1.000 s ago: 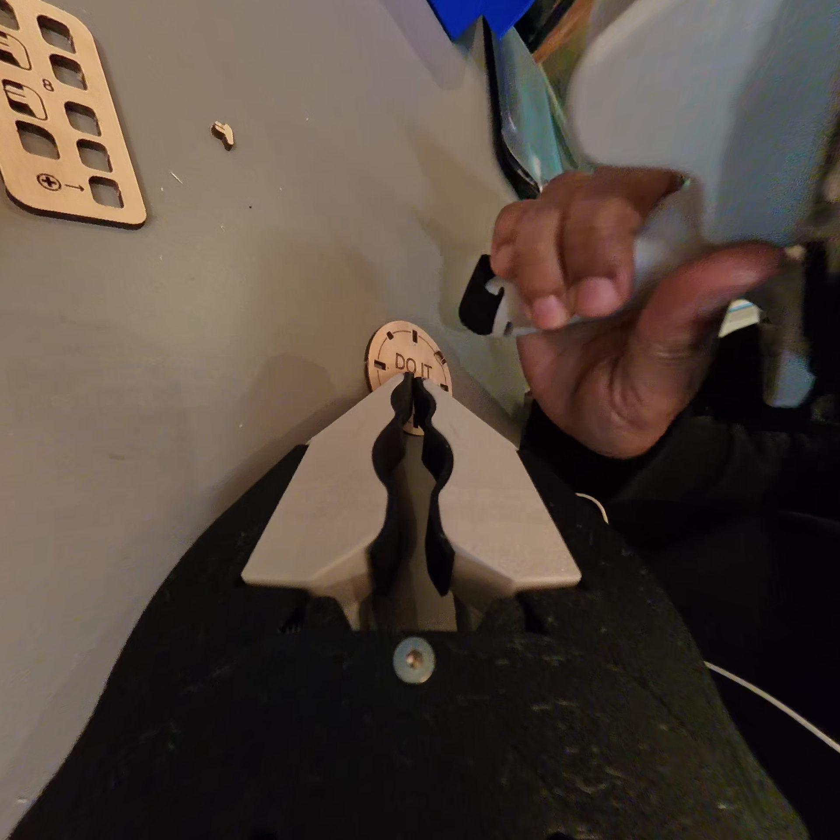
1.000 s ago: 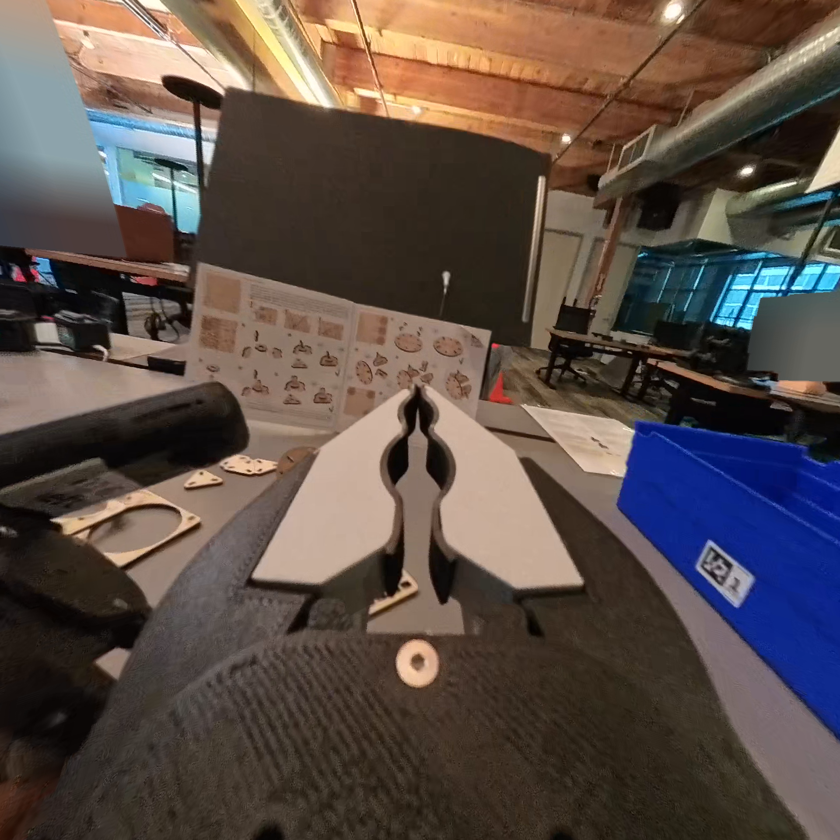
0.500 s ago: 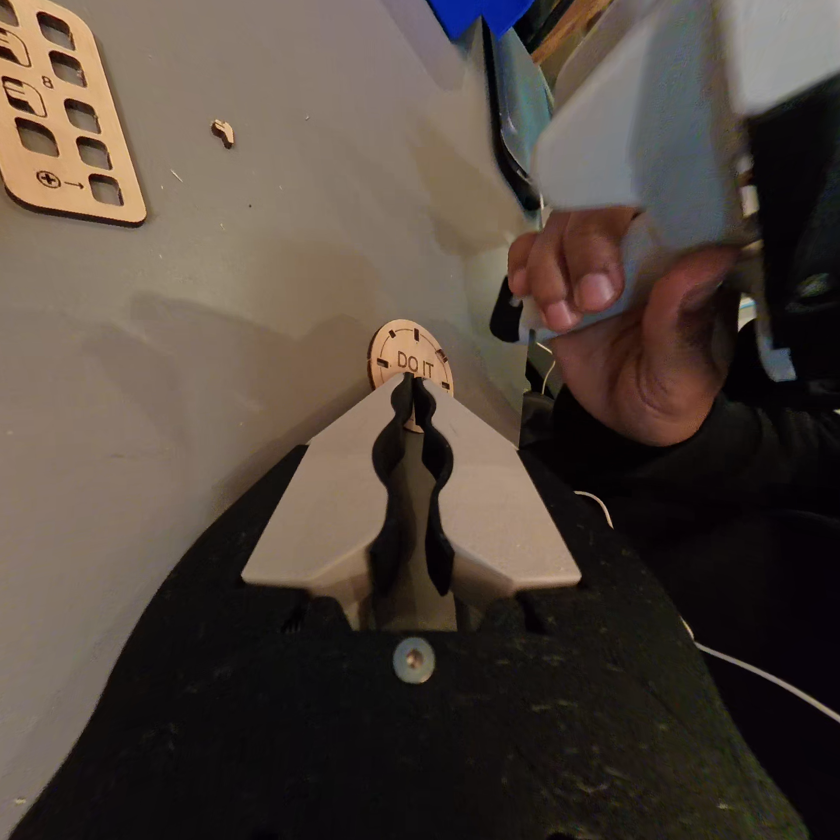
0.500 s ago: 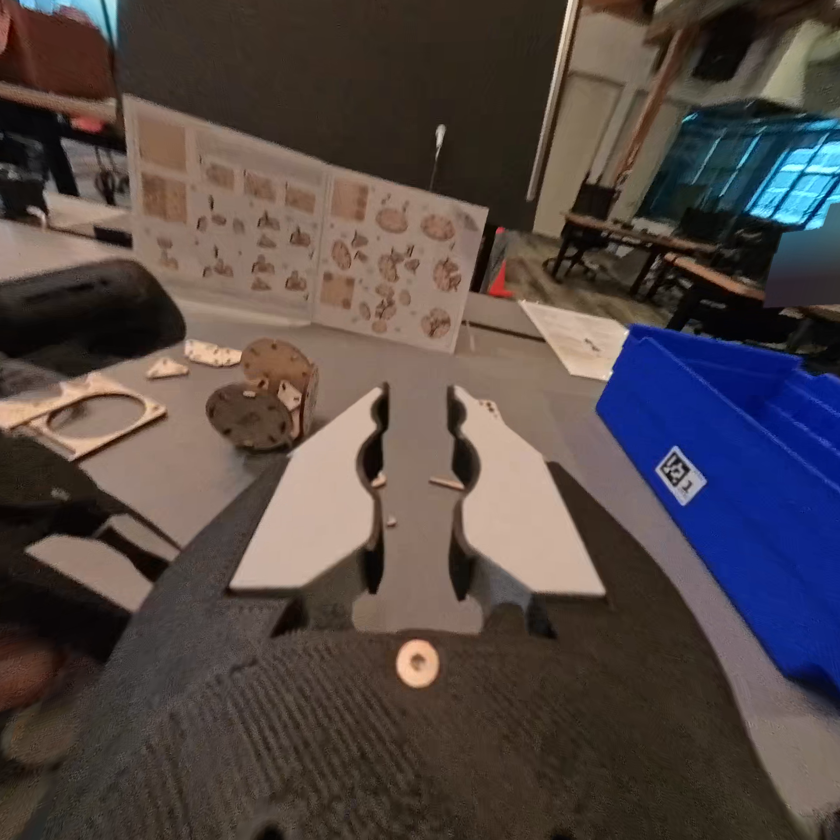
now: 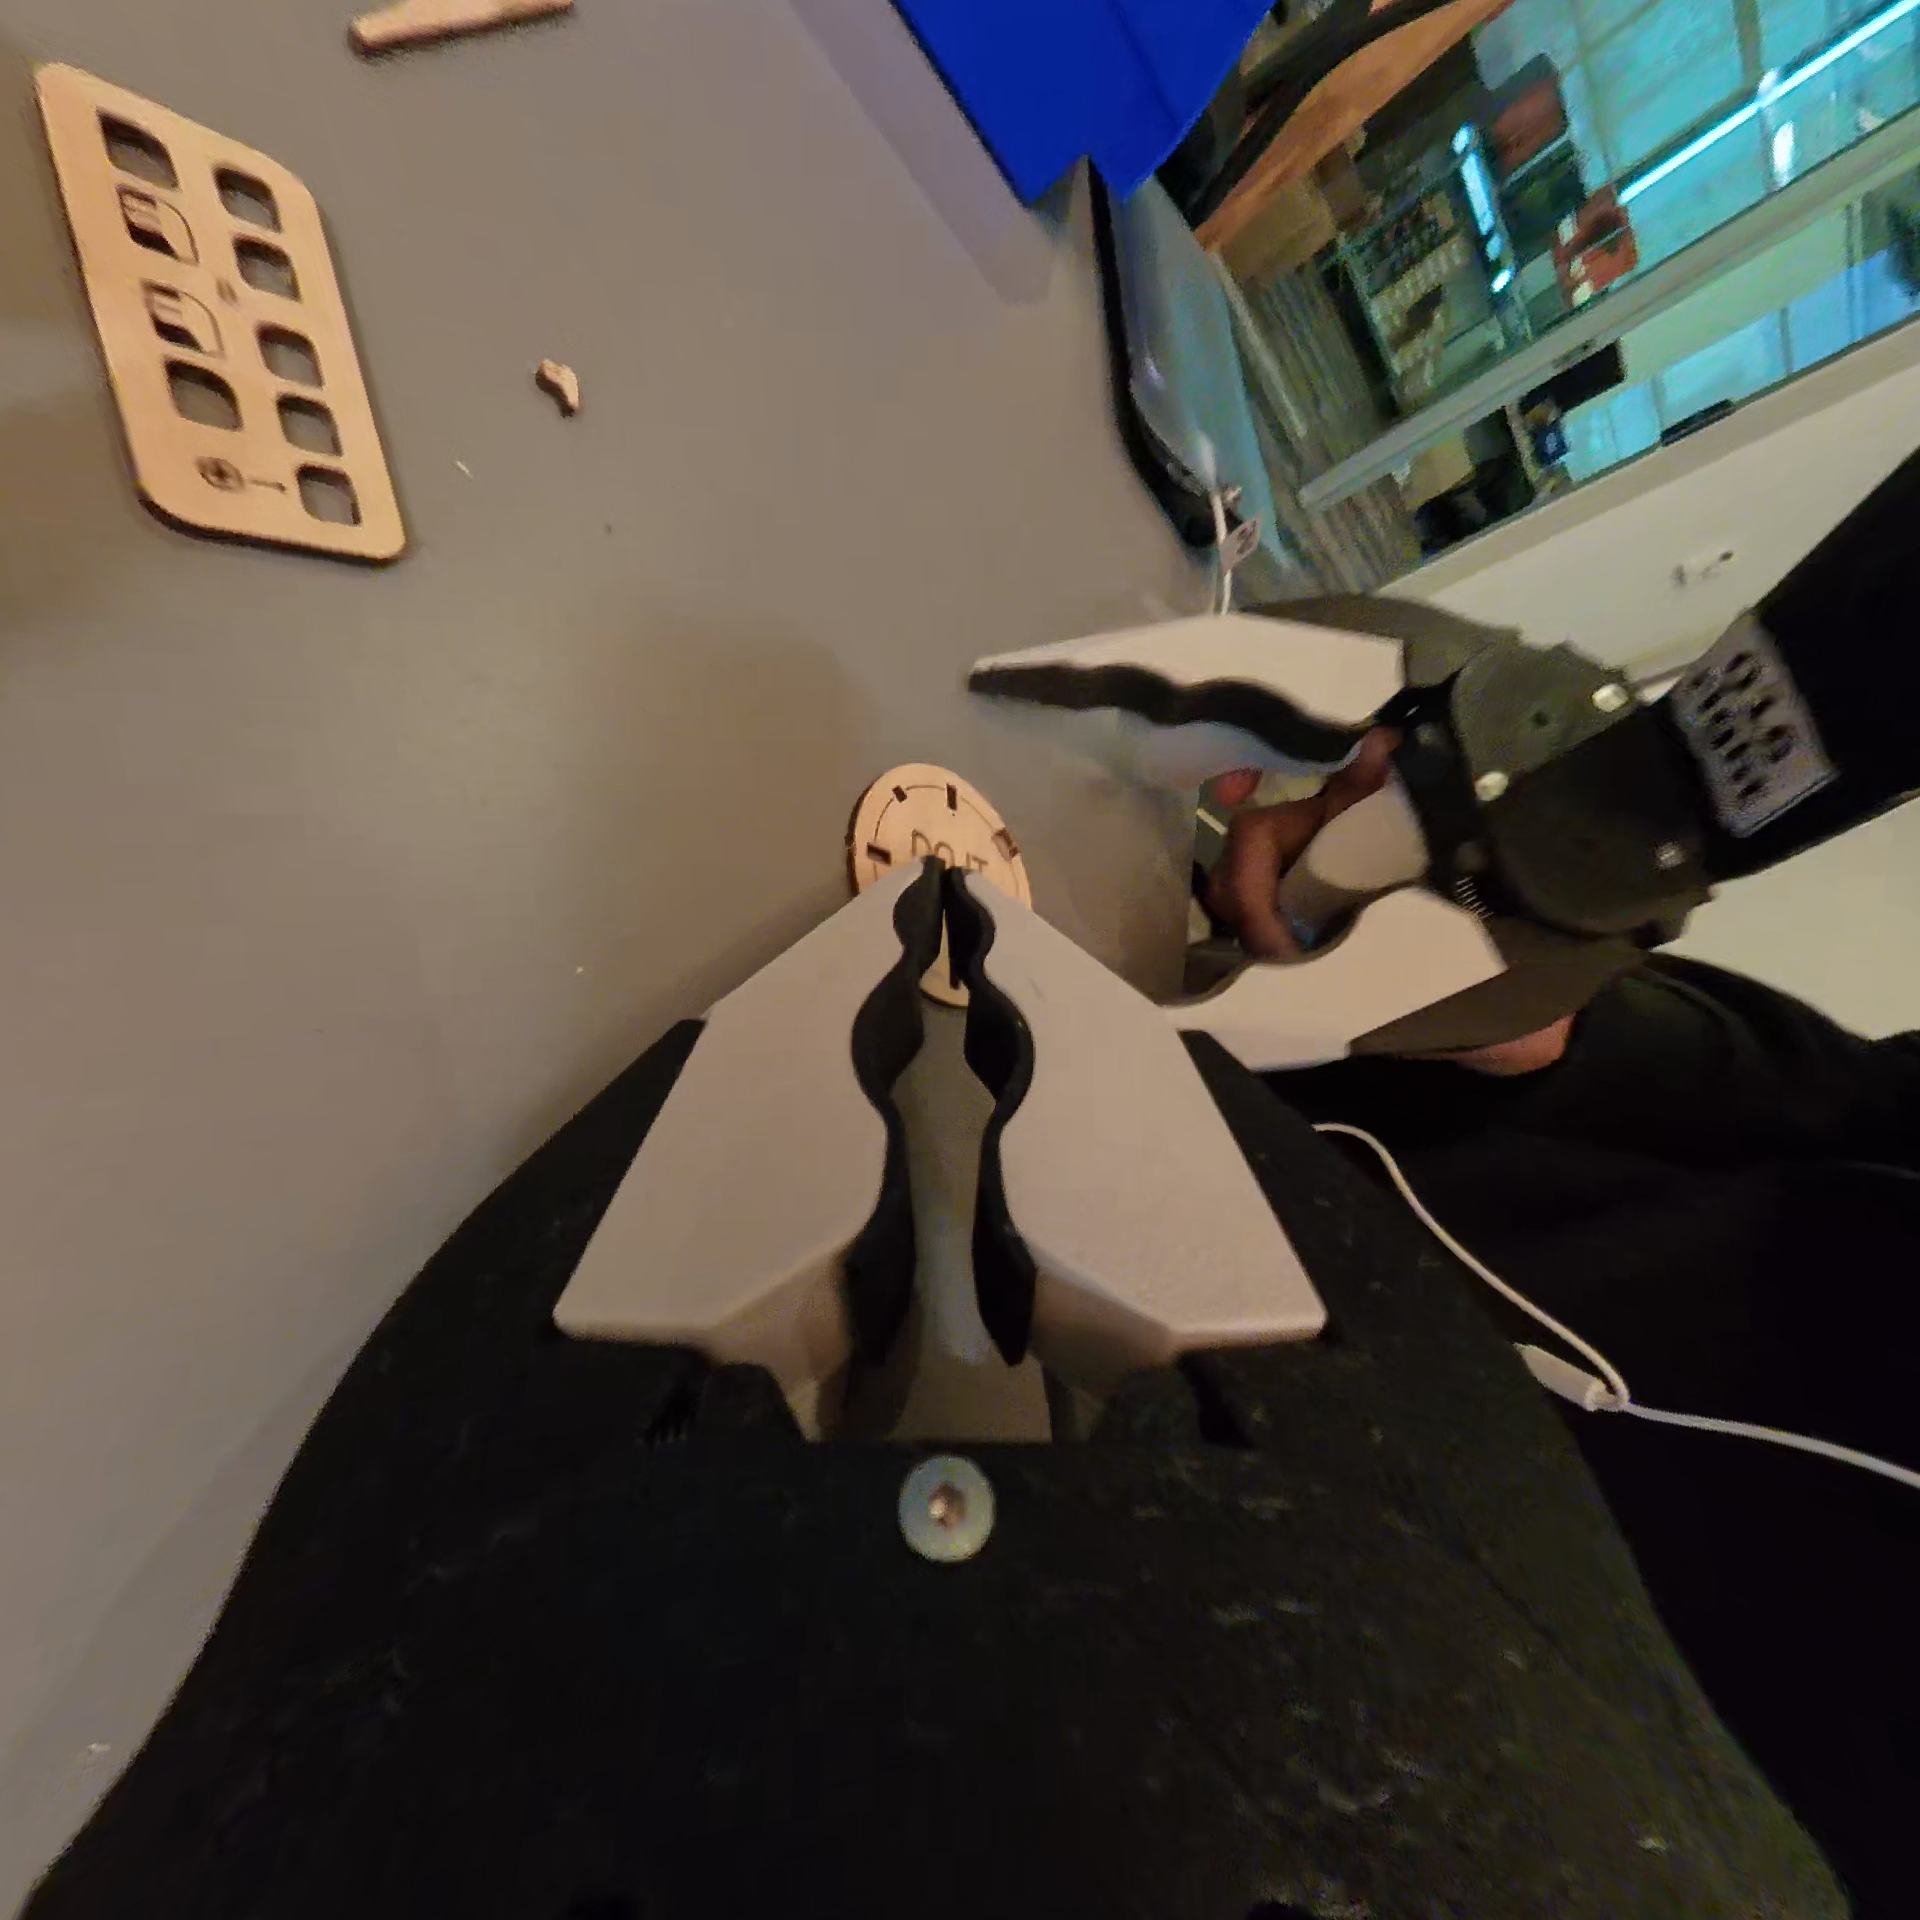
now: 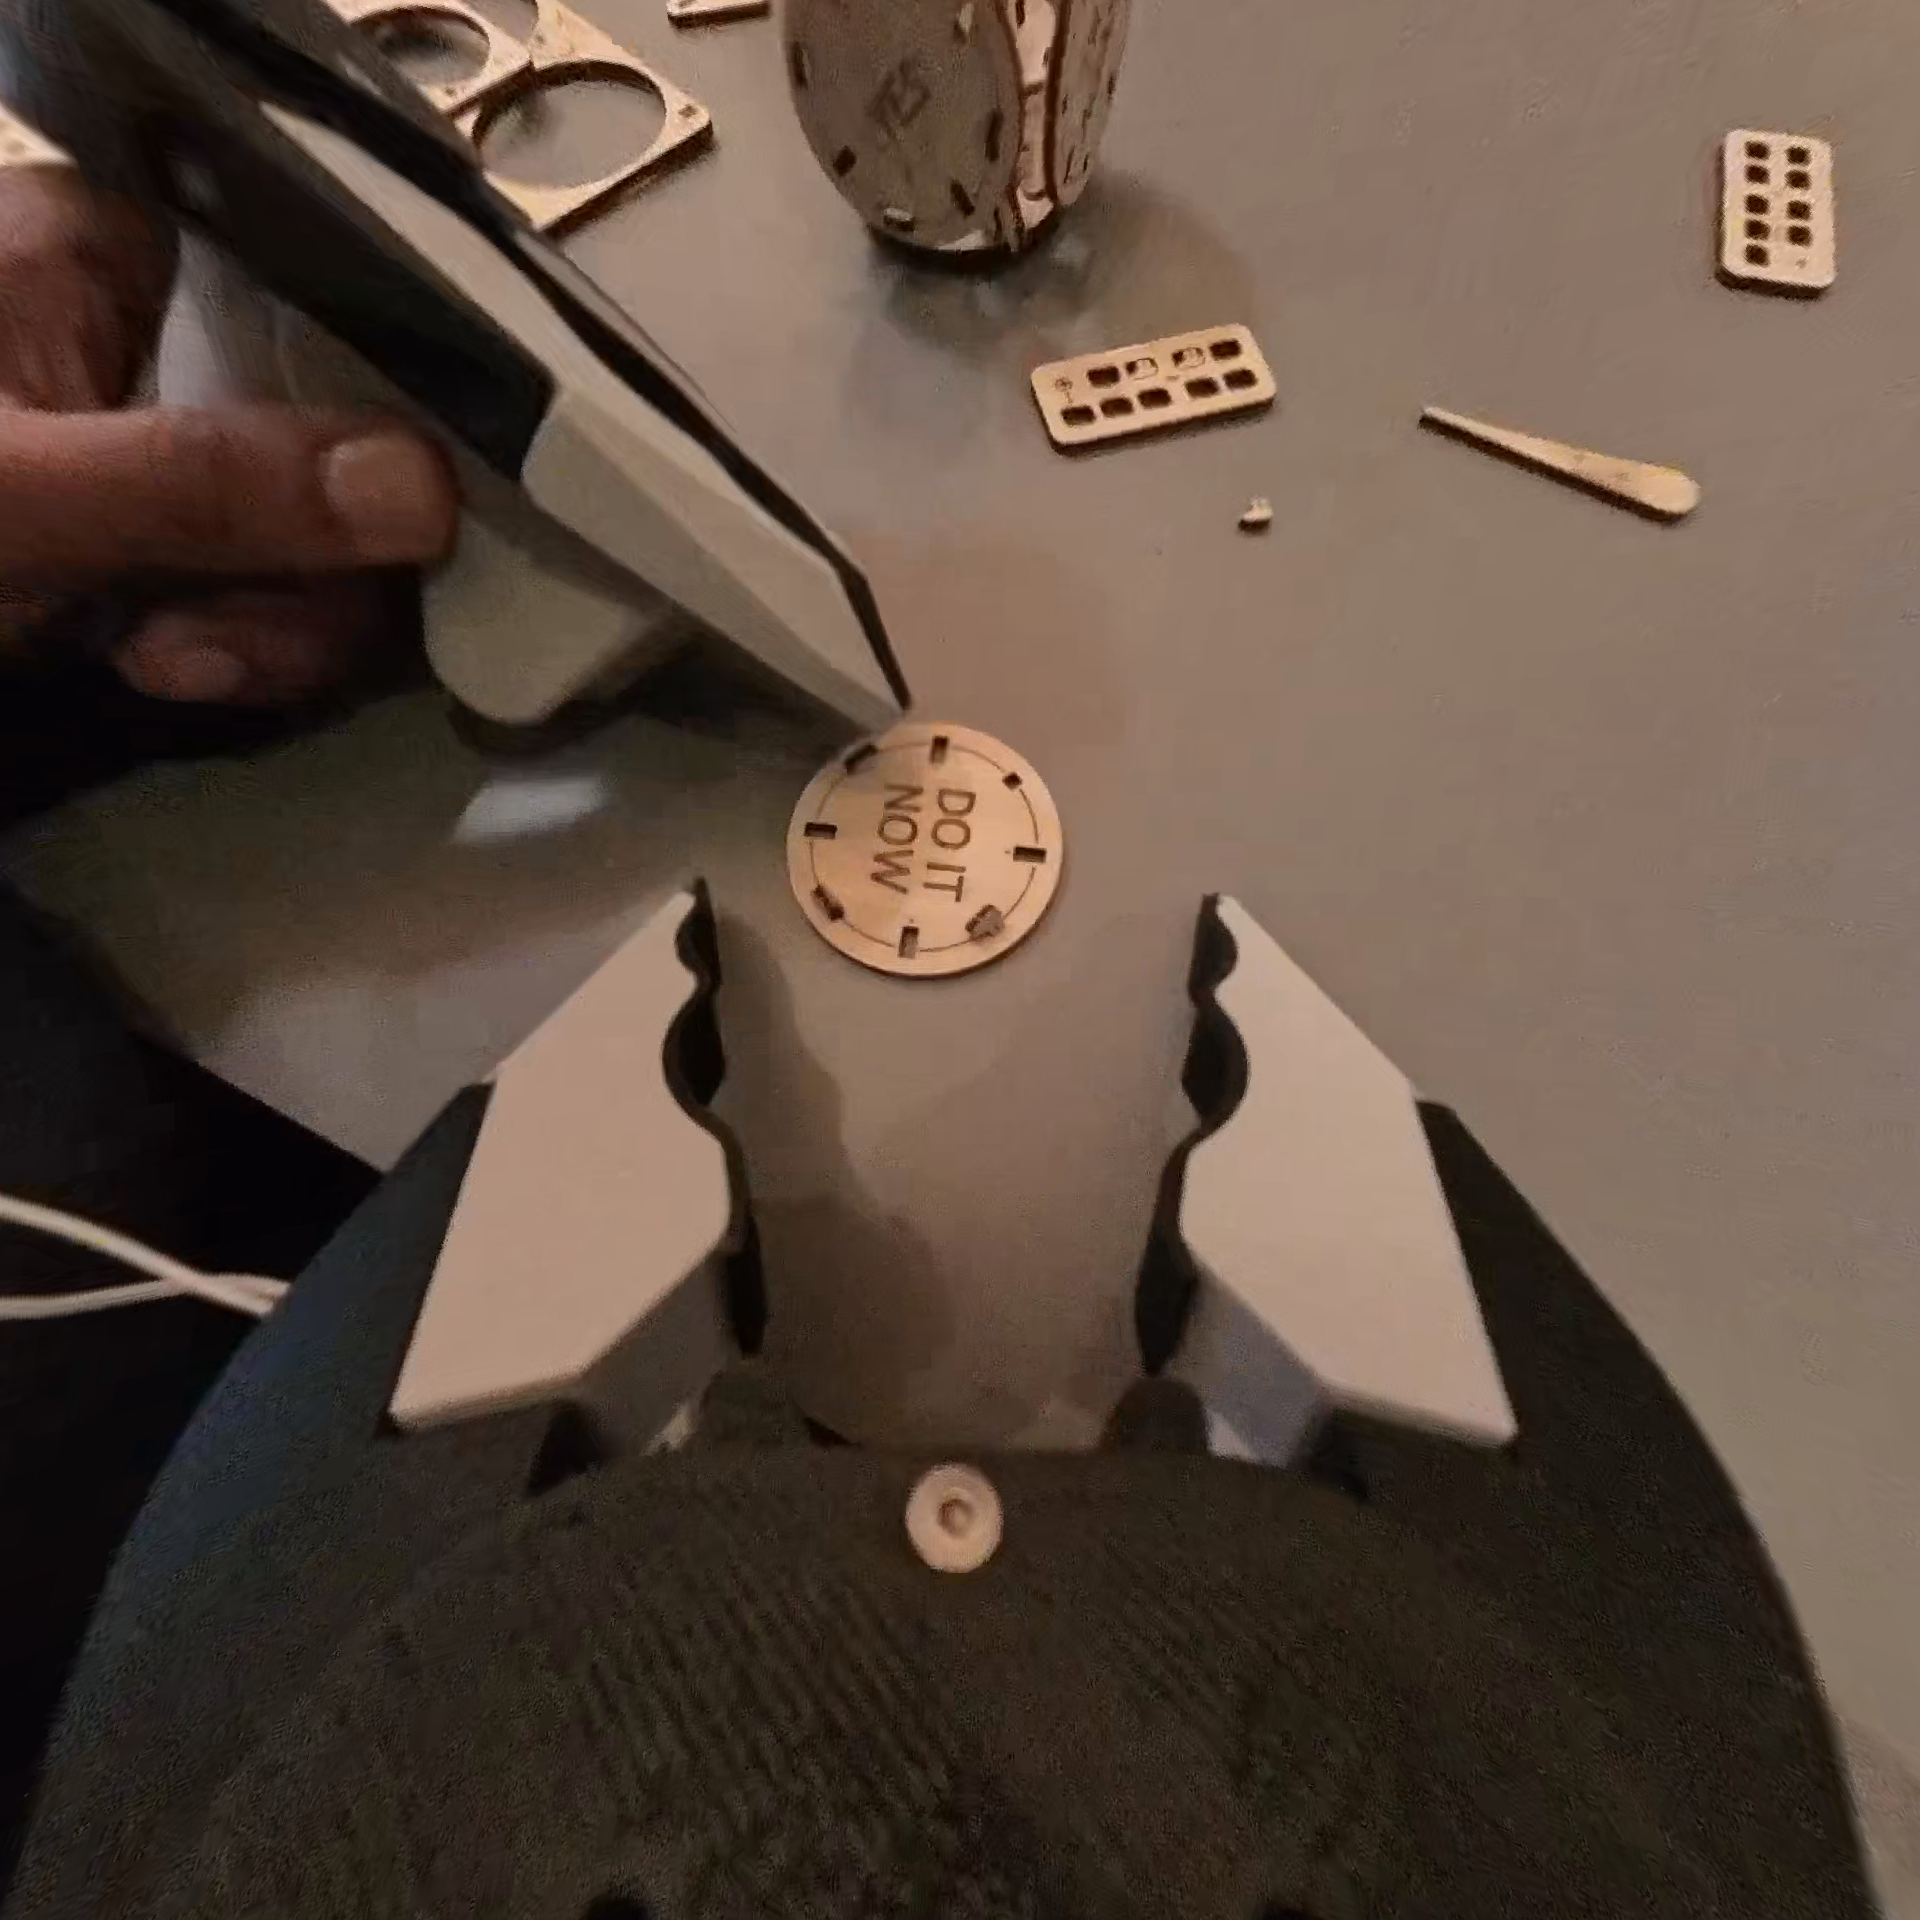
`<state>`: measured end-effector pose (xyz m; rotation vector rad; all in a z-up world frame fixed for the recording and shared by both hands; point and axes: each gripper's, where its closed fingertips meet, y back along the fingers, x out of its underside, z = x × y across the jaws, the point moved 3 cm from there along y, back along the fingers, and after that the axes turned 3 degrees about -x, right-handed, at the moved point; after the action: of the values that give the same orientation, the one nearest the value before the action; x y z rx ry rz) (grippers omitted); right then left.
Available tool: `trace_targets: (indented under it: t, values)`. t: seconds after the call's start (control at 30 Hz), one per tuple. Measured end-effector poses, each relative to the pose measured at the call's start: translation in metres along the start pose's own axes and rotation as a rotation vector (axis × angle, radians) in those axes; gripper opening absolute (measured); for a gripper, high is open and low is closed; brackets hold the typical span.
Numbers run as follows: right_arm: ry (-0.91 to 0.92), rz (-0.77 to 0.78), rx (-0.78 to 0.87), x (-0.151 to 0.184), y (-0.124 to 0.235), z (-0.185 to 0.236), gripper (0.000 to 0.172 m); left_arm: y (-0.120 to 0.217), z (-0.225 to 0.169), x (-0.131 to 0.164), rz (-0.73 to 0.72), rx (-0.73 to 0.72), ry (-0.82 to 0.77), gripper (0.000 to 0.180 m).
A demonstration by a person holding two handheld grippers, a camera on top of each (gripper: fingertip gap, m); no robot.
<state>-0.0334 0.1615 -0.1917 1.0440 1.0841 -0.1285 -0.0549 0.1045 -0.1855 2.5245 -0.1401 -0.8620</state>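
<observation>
I found my left tongs (image 5: 940, 873) pressed together with nothing between the pads, their tips resting at the rim of the round wooden disc (image 6: 925, 849), on the disc's 10 o'clock side in the right wrist view. The disc bore engraved lettering and small slots around its edge and lay flat on the grey table (image 6: 1455, 831). My right tongs (image 6: 951, 914) stood spread wide and bare, with the disc just beyond the fingertips, nearer the left one. At 12 o'clock from the disc stood a rounded wooden assembly (image 6: 956, 114); at 1 o'clock lay a slotted wooden strip (image 6: 1153, 387) and a small wooden chip (image 6: 1257, 511); at 2 o'clock lay a wooden stick (image 6: 1558, 473).
</observation>
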Motion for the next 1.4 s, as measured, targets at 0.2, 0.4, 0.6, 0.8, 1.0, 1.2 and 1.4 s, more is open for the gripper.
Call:
trace_targets:
  t: [0.2,0.4,0.6,0.8,1.0,1.2,1.4]
  values:
    - [0.071,-0.007,-0.028,-0.002,-0.003,0.002,0.049,0.019,0.0,-0.021,-0.198,0.012,-0.025,0.0]
    - [0.061,-0.018,-0.167,-0.004,0.004,-0.002,0.049,0.024,-0.003,-0.03,-0.257,0.043,-0.044,0.041]
    - [0.39,-0.313,-0.261,-0.04,0.037,0.009,0.049,0.01,-0.024,-0.023,-0.16,0.312,0.095,0.054]
    - [0.501,-0.453,-0.24,-0.05,0.047,0.005,0.054,0.011,-0.05,-0.025,-0.19,0.447,-0.015,0.0]
    - [0.127,-0.608,-0.436,-0.071,0.068,-0.008,0.045,0.031,-0.062,-0.039,-0.369,0.428,-0.211,0.0]
    - [0.164,-0.641,-0.386,-0.075,0.064,-0.004,0.023,0.028,-0.067,-0.042,-0.39,0.48,-0.189,0.0]
    - [0.143,-0.642,-0.417,-0.074,0.065,-0.009,0.008,0.022,-0.065,-0.04,-0.365,0.457,-0.185,0.0]
